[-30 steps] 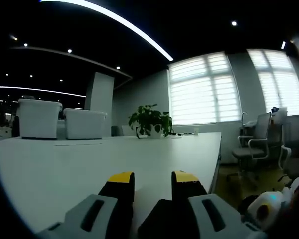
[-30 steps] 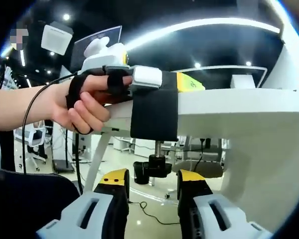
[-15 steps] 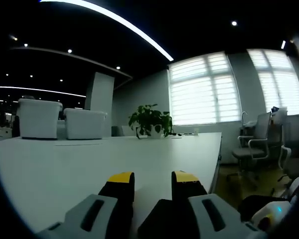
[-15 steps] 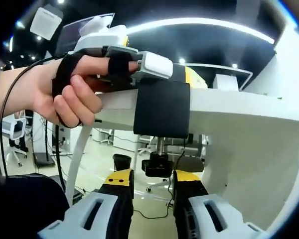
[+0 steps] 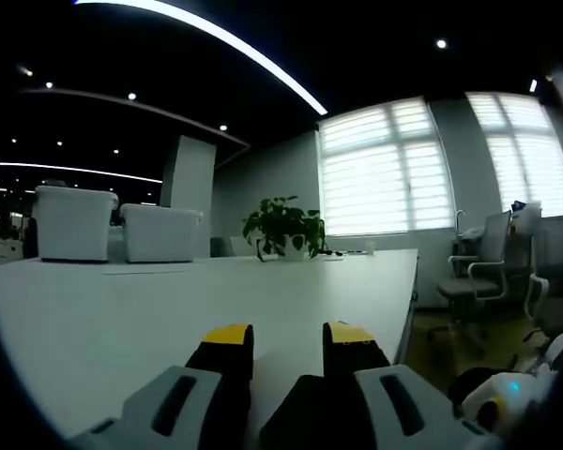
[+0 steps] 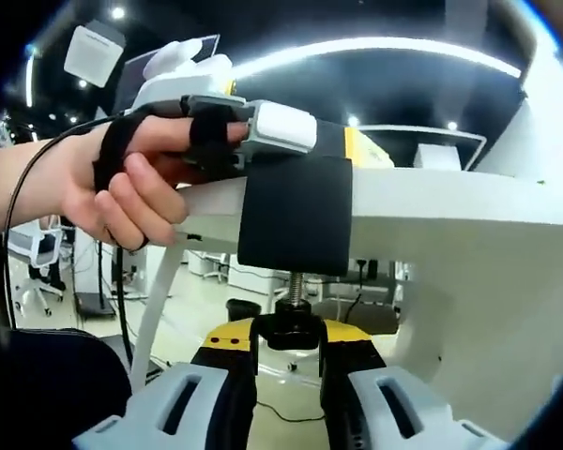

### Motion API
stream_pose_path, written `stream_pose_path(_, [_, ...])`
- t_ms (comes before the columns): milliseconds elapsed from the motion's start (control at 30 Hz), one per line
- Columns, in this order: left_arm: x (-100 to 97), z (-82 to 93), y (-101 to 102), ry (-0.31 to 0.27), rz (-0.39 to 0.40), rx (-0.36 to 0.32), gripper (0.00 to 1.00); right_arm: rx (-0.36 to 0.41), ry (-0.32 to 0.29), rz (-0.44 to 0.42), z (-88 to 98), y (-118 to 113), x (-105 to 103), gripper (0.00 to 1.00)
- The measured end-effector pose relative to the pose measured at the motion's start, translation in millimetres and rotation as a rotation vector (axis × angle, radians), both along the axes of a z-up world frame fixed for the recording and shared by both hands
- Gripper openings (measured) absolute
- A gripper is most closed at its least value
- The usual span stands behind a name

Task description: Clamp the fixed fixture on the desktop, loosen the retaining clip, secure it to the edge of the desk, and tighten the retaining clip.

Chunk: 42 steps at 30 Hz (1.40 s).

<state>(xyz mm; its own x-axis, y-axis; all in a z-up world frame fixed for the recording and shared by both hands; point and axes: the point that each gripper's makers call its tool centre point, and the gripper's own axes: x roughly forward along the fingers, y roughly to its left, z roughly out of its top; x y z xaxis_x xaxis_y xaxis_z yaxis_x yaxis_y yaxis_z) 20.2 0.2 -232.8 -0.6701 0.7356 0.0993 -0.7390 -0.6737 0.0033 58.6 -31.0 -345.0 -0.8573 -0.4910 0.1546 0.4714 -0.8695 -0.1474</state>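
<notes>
Black fixture (image 6: 296, 217) on desk edge (image 6: 450, 202), right gripper (image 6: 288, 336) pinching its knob (image 6: 287, 328), left gripper (image 5: 288, 339) holding fixture w/ jaws closed.

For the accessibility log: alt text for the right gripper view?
Right tool closes on the black knob under a black clamp fitted on the white desk edge. A hand holds the left tool on top of the clamp.

No text, label, brand or number can be read anywhere.
</notes>
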Motion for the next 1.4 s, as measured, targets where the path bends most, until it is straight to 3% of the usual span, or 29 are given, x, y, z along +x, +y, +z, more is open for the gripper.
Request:
stream_pose_path(267, [0.2, 0.0, 0, -0.001, -0.001, 0.001, 0.30, -0.006, -0.002, 0.134, 0.0, -2, -1, 0.23])
stream_pose_path(500, [0.4, -0.1, 0, 0.002, 0.000, 0.000, 0.30, -0.010, -0.002, 0.046, -1.4, -1, 2, 0.30])
stream_pose_path(700, [0.5, 0.3, 0, 0.006, 0.001, 0.000, 0.30, -0.024, 0.000, 0.009, 1.9, -5, -1, 0.30])
stream_pose_path(833, [0.5, 0.1, 0, 0.006, 0.001, 0.000, 0.30, -0.024, -0.008, 0.001, 0.5, -2, -7, 0.24])
stream_pose_path(1067, [1.8, 0.3, 0, 0.006, -0.001, 0.000, 0.30, -0.004, -0.004, 0.038, 0.7, -1, -5, 0.24])
stream_pose_path(1400, [4.3, 1.4, 1, -0.001, -0.005, 0.000, 0.30, -0.037, -0.019, 0.169, -0.7, -5, -4, 0.24])
